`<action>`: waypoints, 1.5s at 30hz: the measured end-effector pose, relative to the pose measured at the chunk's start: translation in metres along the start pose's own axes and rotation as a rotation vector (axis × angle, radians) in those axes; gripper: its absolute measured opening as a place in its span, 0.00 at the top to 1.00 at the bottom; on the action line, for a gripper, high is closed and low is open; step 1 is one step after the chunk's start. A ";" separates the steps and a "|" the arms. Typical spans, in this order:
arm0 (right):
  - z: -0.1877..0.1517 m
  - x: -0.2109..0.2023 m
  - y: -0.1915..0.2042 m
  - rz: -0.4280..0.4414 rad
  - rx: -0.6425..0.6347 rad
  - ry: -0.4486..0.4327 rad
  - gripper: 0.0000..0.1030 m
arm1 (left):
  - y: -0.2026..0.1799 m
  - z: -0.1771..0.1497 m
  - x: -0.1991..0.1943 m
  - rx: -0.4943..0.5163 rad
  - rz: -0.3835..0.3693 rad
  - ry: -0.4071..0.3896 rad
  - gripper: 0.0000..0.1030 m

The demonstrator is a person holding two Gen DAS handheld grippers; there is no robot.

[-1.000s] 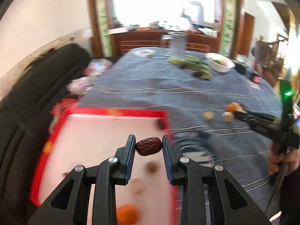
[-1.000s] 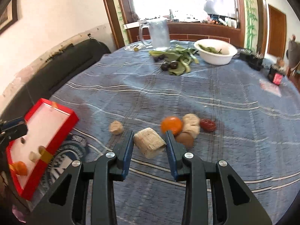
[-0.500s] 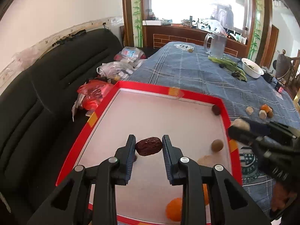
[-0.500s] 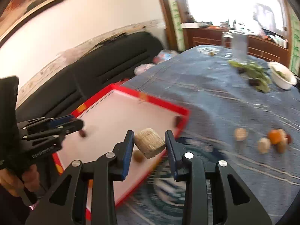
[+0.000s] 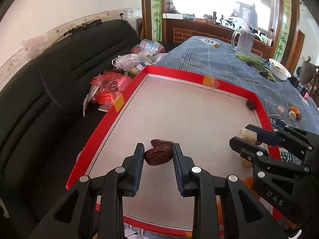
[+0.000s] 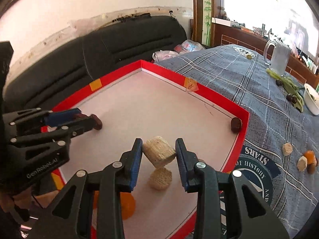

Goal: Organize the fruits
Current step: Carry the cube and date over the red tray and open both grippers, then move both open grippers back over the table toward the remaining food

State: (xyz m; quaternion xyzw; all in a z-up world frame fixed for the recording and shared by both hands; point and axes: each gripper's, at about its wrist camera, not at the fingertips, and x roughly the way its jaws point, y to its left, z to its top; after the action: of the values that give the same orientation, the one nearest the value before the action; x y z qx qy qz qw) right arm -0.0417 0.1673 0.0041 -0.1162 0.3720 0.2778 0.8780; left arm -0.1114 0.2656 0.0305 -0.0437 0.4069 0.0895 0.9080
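The left gripper (image 5: 158, 155) clamps a date (image 5: 158, 156) crosswise above the tray's (image 5: 111, 111) left edge, seemingly just over another date; the right gripper (image 6: 159, 155) pinches a pale chunk (image 6: 159, 153) above its twin near the right edge

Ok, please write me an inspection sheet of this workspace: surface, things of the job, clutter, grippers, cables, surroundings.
Surface: table with blue plaid cloth; red-rimmed tray with a white floor at its near end.
Job's things: in the tray, a dark fruit in the far corner, a pale chunk, an orange fruit; on the cloth, more pale chunks and an orange one.
Clutter: glass mug, green leaves, white bowl.
Grippers: left gripper shut on a dried date; right gripper shut on a pale block; both over the tray.
Cables: nothing seen.
Surroundings: black sofa with plastic bags; window behind.
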 end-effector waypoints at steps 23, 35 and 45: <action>0.002 -0.042 -0.004 -0.223 -0.006 -0.047 0.51 | -0.044 0.022 -0.057 0.106 0.023 -0.169 0.42; -0.011 -0.132 -0.101 -0.391 0.217 -0.165 0.44 | -0.140 0.037 -0.082 0.283 -0.067 -0.237 0.36; -0.062 -0.165 -0.192 -0.449 0.419 -0.128 0.41 | -0.226 0.026 -0.078 0.444 -0.129 -0.203 0.34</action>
State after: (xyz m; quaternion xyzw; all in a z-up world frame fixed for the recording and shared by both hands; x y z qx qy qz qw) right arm -0.0620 -0.0822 0.0789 0.0057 0.3299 0.0011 0.9440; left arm -0.0986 0.0380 0.1079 0.1399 0.3198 -0.0564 0.9354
